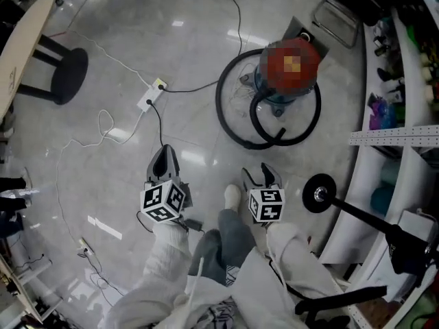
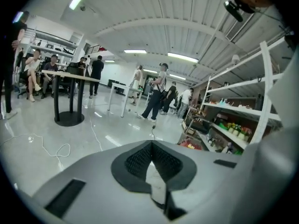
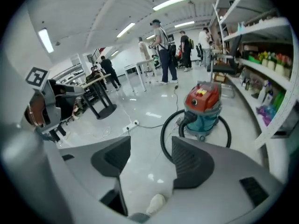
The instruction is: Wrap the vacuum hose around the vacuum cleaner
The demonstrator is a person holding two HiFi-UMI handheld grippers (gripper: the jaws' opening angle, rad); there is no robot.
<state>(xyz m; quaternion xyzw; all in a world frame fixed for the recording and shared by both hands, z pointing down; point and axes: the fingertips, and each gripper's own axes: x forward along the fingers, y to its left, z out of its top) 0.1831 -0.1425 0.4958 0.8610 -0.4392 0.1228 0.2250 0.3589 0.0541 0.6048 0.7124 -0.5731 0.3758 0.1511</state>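
**Both tools empty: left gripper (image 1: 164,153) pinched together, right gripper (image 1: 265,173) spread apart**

Head view: both grippers hang low over the floor (image 1: 178,53), near the person's knees, and a pale shoe (image 1: 233,197) sits between them. Well ahead of them, the red vacuum cleaner (image 1: 276,96) stands toward the floor's right edge, close to the shelves (image 1: 401,81). Its black hose (image 1: 230,125) lies on the floor in loose loops around the machine's front and sides. A power strip (image 1: 152,94) lies to the left of the loops.

Left gripper view: the left gripper's (image 2: 150,146) jaws meet at their tips with nothing between them. Beyond them are a round table (image 2: 70,77), a white cable (image 2: 56,150) on the floor, and standing people (image 2: 156,94).

Right gripper view: the right gripper's (image 3: 150,150) jaws stand wide apart, with only bare floor and the shoe (image 3: 155,203) between them. The vacuum cleaner (image 3: 203,107) and hose (image 3: 164,136) sit farther off, above the right-hand jaw.
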